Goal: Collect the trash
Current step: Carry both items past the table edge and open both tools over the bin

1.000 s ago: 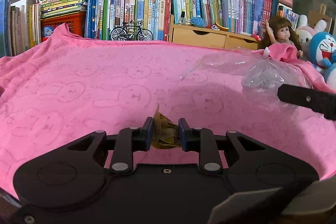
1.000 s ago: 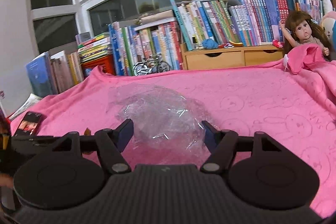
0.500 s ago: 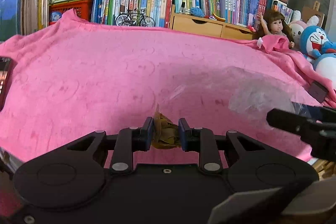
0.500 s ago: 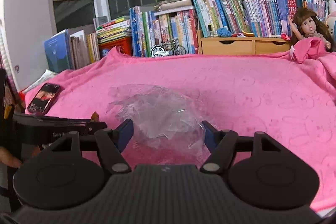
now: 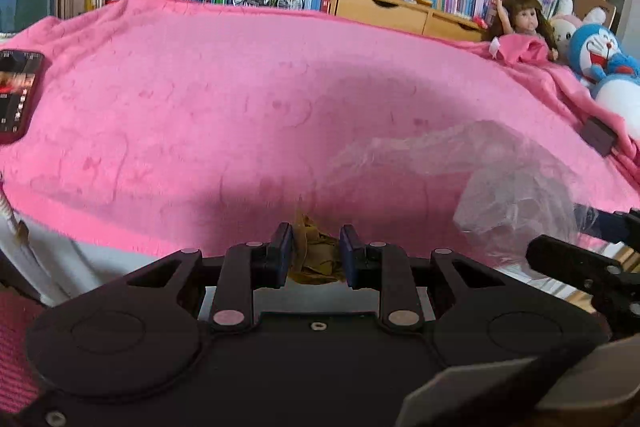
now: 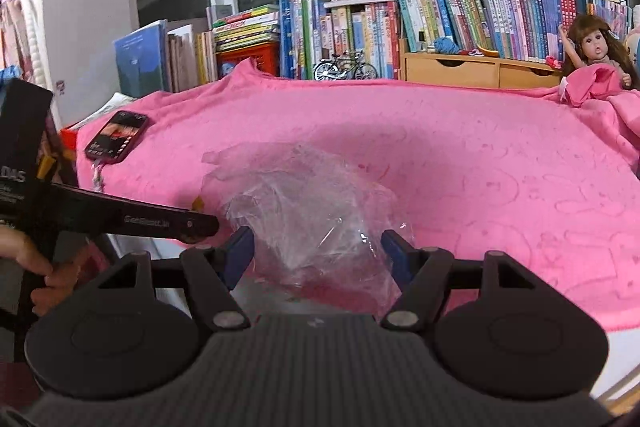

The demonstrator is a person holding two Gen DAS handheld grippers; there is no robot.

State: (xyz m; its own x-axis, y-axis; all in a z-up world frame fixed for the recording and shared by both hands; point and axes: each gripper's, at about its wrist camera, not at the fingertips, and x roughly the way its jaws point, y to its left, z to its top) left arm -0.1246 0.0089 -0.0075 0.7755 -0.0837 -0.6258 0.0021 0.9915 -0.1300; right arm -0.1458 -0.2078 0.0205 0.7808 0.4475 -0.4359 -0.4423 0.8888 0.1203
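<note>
**Both grippers back at the near edge of the pink blanket, loads unchanged**

At the near edge of the pink blanket [image 5: 248,115], the left gripper [image 5: 316,253] is clenched on a crumpled brown scrap [image 5: 314,255], same grip as a second ago. Scrap sits between the blue pads, a thin point sticking up above them.

Right gripper [image 6: 318,255] stands wide with the clear plastic bag [image 6: 312,219] bunched between its fingers [image 6: 240,251]. Plastic fills the gap and reaches both pads; spread has not altered over the second. Bag looks lifted clear of the cloth at its lower end, though the film is too transparent to be sure.

Changes from the earlier frames:
- Both views have drawn back from the bookshelf. Much more blanket shows ahead, and its front hem with pale surface beneath now lies just in front of both grippers.
- Phone [image 5: 16,95] has entered the left view at the far left; in the right view it shows more fully and further in from the left edge.
- Bag in the left view has gone from upper right, level with the doll [image 5: 520,21], to low right, beside the left gripper.
- Left gripper's finger now reaches across the right view to just left of the bag.

Books, toy bicycle [image 6: 346,69] and plush toys unchanged.
</note>
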